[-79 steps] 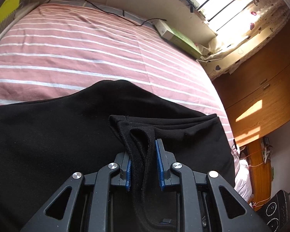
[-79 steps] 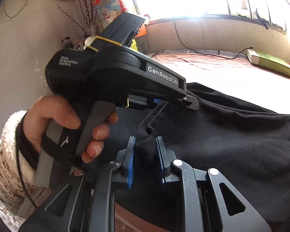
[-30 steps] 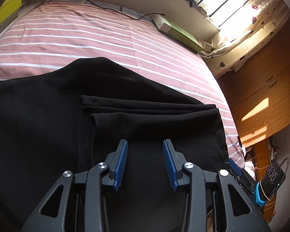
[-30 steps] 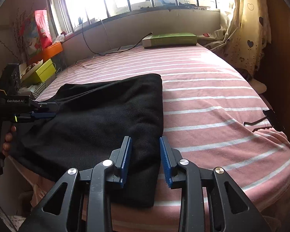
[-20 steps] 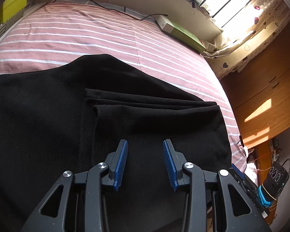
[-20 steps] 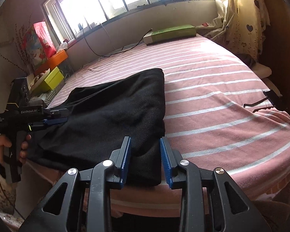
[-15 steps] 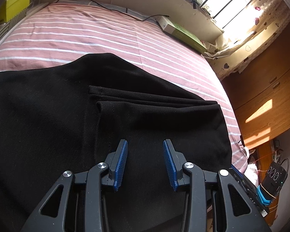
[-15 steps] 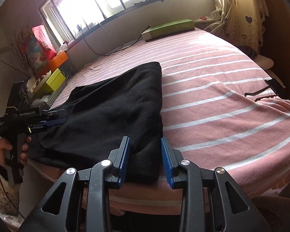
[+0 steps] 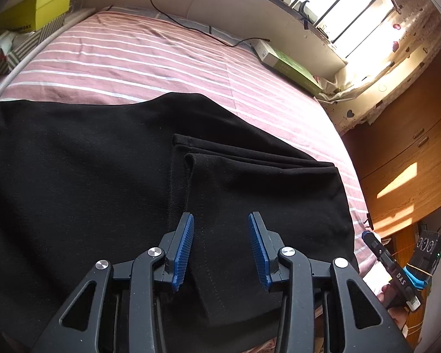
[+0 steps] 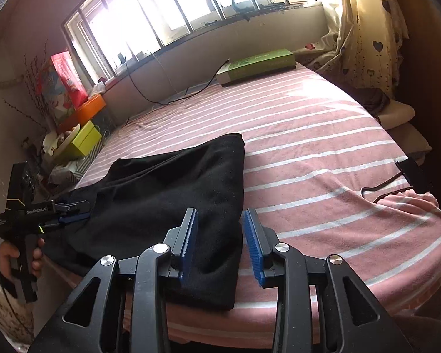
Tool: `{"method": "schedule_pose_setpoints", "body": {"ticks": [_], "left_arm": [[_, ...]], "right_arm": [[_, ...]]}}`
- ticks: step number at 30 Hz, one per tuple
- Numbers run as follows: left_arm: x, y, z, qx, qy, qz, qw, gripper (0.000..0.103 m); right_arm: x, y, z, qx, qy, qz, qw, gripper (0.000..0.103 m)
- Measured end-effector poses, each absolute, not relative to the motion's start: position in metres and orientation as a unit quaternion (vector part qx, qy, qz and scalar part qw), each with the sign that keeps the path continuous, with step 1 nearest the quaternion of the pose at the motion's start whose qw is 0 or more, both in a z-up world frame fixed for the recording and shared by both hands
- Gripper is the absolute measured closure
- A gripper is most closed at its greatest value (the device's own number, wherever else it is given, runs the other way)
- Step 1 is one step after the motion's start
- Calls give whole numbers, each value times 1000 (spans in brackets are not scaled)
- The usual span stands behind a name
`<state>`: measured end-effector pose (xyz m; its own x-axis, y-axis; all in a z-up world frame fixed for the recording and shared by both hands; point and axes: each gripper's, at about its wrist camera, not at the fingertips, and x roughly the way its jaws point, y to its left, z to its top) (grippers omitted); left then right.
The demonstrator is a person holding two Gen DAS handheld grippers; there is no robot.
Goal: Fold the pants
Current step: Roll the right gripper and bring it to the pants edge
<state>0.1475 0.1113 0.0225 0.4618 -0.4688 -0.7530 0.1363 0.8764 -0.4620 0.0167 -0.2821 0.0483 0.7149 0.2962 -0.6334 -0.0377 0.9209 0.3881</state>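
Black pants point(image 9: 108, 176) lie folded on the pink striped bed point(image 9: 126, 58), near its front edge. The leg ends point(image 9: 250, 170) lie doubled over the wider part. My left gripper point(image 9: 220, 247) is open and empty, hovering just above the folded leg ends. In the right wrist view the pants point(image 10: 173, 188) form a dark slab. My right gripper point(image 10: 219, 244) is open and empty, above the pants' near right corner. The left gripper point(image 10: 73, 210) shows there at the pants' left edge, held in a hand.
A green flat box point(image 10: 257, 63) and a black cable point(image 10: 173, 94) lie at the bed's far side under the window. Boxes and clutter point(image 10: 82, 138) stand left of the bed. A black clothes hanger point(image 10: 397, 182) lies on the bed's right edge. A wooden wardrobe point(image 9: 408, 158) stands beyond.
Both grippers were shut on the pants' cloth 2.6 s ago and have since let go and opened. The right gripper swung away to the pants' right end. The folded leg ends now lie flat.
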Motion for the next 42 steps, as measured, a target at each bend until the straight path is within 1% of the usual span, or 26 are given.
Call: {"method": "schedule_pose_setpoints", "body": {"ticks": [3, 4, 6, 10, 15, 18, 20, 27, 28, 29, 31, 36, 42], "left_arm": [[148, 111, 25, -170, 481, -183, 840, 37], [147, 111, 25, -171, 481, -185, 840, 37], [147, 109, 25, -171, 482, -188, 839, 37], [148, 102, 27, -167, 479, -202, 838, 37], [153, 88, 20, -160, 490, -214, 830, 36], [156, 82, 15, -156, 495, -216, 827, 36], [159, 79, 15, -155, 494, -214, 828, 36], [163, 60, 19, -147, 495, -232, 824, 36], [165, 58, 19, -145, 497, -231, 824, 36], [166, 56, 18, -142, 498, -229, 824, 36], [169, 51, 16, -143, 502, -233, 821, 36], [173, 33, 14, -138, 507, -248, 814, 36], [174, -6, 20, -128, 509, -281, 803, 36]], "right_arm": [[32, -291, 34, 236, 385, 97, 887, 60], [37, -292, 30, 248, 395, 100, 879, 55], [45, -289, 23, 243, 410, 98, 874, 55], [54, -289, 20, 253, 406, 106, 872, 55], [67, -296, 12, 328, 422, 158, 830, 54], [68, -306, 6, 355, 419, 181, 815, 61], [69, -308, 4, 355, 424, 193, 811, 67], [82, -303, 4, 337, 448, 203, 803, 67], [81, -300, 4, 329, 445, 202, 808, 69], [80, -298, 5, 318, 442, 198, 815, 75], [76, -297, 6, 307, 430, 201, 825, 76], [81, -306, -2, 342, 422, 240, 805, 76], [93, -291, 0, 301, 433, 242, 815, 75]]}}
